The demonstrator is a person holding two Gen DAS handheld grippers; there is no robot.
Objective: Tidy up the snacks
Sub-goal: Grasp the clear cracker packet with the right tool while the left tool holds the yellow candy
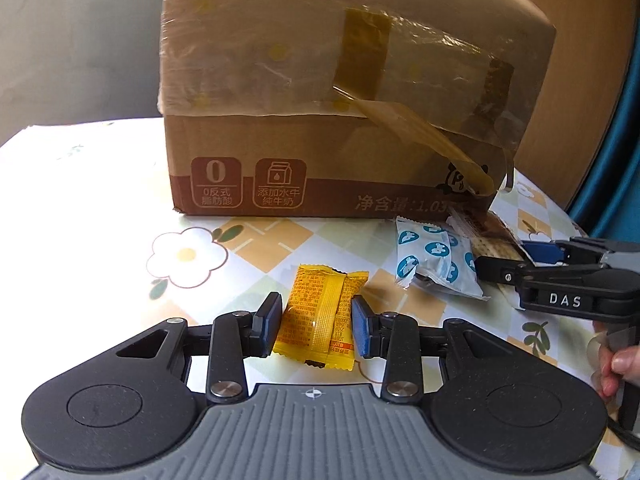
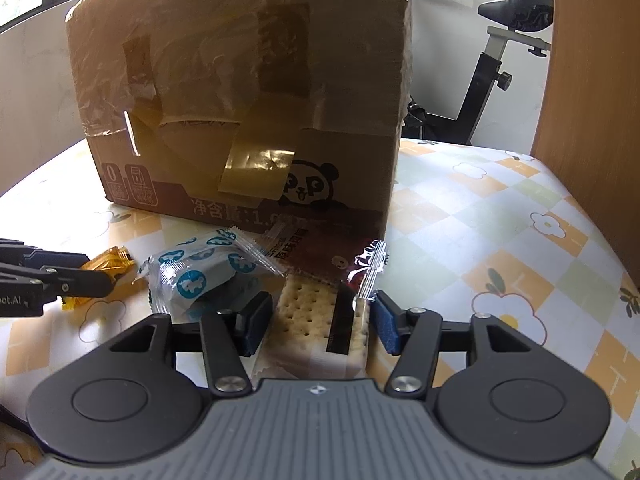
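Left gripper (image 1: 316,326) sat low centre in the left wrist view, jaws narrowed onto a yellow candy packet (image 1: 320,320), both blue pads touching its sides. Packet lay on the flower-pattern tablecloth (image 1: 120,208). Right gripper (image 2: 318,326) was about half open around a cracker packet (image 2: 316,320); left pad looked to touch it, right pad just beside, so I cannot tell if it gripped. A blue-and-white snack pouch (image 2: 200,276) lay between the two packets. Taped cardboard box (image 2: 248,100) stood behind, filling the upper centre.
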